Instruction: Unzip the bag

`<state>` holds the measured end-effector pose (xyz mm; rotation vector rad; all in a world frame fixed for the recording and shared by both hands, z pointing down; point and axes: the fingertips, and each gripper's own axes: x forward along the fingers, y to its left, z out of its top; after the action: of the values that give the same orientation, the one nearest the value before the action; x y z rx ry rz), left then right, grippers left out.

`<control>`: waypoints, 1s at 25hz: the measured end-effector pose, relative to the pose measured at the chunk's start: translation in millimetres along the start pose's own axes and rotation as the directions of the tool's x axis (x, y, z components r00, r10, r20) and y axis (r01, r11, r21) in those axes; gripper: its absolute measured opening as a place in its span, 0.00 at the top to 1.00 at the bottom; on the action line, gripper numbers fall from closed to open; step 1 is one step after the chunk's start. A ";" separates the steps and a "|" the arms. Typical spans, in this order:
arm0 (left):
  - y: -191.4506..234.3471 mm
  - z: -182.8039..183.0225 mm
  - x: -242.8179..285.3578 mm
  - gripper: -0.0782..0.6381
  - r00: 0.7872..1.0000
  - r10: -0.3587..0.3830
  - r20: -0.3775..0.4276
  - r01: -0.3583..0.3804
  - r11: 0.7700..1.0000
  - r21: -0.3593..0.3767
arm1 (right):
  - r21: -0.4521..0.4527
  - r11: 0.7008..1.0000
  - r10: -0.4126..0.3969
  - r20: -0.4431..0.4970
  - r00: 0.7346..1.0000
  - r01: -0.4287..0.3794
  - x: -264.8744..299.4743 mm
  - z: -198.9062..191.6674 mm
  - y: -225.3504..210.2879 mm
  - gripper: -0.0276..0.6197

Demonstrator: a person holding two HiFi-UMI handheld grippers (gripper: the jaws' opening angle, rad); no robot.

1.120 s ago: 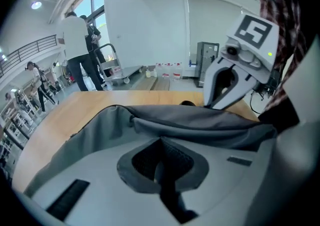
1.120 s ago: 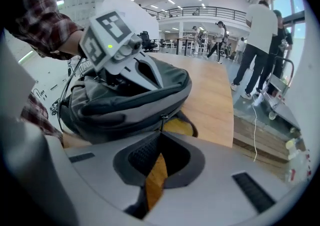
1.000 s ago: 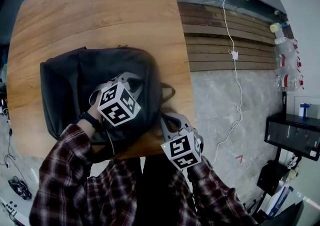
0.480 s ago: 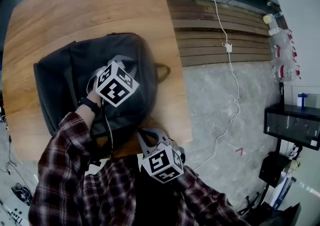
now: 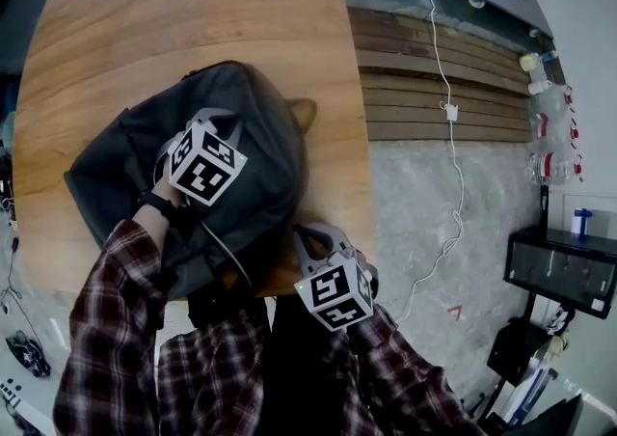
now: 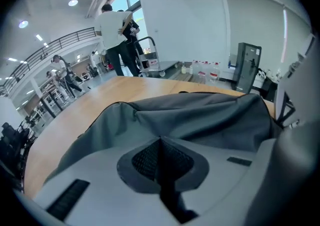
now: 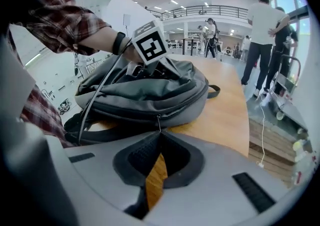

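A dark grey backpack [image 5: 260, 135] lies on the wooden table [image 5: 193, 19], near its front right corner. My left gripper [image 5: 214, 120] rests on top of the bag; in the left gripper view its jaws [image 6: 160, 139] are shut on a ridge of the bag's fabric [image 6: 200, 115]. My right gripper [image 5: 312, 233] is at the bag's near edge. In the right gripper view the zip line runs round the bag's side [image 7: 150, 90], and the small metal zipper pull [image 7: 159, 122] hangs into the shut tips of the right gripper [image 7: 159, 132].
The table's right edge runs just past the bag's carry loop [image 5: 301, 114]. Beyond it are a slatted wooden platform [image 5: 434, 77], a white cable [image 5: 453, 135] on the concrete floor and a black cabinet [image 5: 564, 265]. People stand [image 7: 260, 45] beyond the table's far end.
The bag has turned and bunched up under the left gripper, which moved left. The right gripper came up from the table's front edge to the bag's near side.
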<state>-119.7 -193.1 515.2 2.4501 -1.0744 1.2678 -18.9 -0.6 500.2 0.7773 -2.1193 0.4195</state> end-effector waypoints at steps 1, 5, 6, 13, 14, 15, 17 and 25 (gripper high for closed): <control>7.4 -6.8 -3.8 0.88 1.000 0.018 -0.003 -0.018 1.000 -0.016 | -0.021 1.000 0.000 -0.002 1.000 0.000 3.6 4.5 -3.6 0.94; 29.2 -28.7 -21.0 0.88 0.998 0.068 -0.008 -0.068 0.997 -0.040 | -0.119 0.993 0.012 -0.010 1.000 -0.013 20.2 23.8 -8.9 0.94; 28.6 -30.3 -29.2 0.88 0.998 0.066 0.000 -0.066 0.997 -0.030 | -0.131 0.991 0.015 -0.010 1.000 -0.016 22.7 26.7 -9.3 0.94; -51.8 -38.8 -105.4 0.88 0.990 -0.140 0.025 0.130 0.961 0.246 | -0.125 0.992 0.016 0.005 1.000 -0.015 30.9 34.5 -18.6 0.94; -63.0 -46.4 -111.8 0.88 0.987 -0.161 0.001 0.154 0.946 0.287 | -0.127 0.992 0.012 0.006 1.000 -0.011 31.9 37.1 -20.6 0.94; -72.1 -53.8 -116.7 0.88 0.985 -0.172 -0.019 0.169 0.932 0.322 | -0.129 0.992 0.007 0.008 1.000 -0.006 32.9 39.5 -22.8 0.94; -85.0 -64.3 -122.6 0.88 0.984 -0.174 -0.042 0.177 0.913 0.367 | -0.132 0.991 -0.001 0.009 1.000 0.002 34.7 43.4 -27.1 0.94; -96.8 -78.1 -98.7 0.88 0.988 -0.150 -0.018 0.150 0.953 0.265 | -0.076 0.997 0.023 -0.004 1.000 -0.023 37.3 38.5 -14.4 0.94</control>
<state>-141.5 -36.2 503.1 2.6659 -0.7412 1.4416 -49.7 -46.2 506.8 0.7089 -2.1301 0.3496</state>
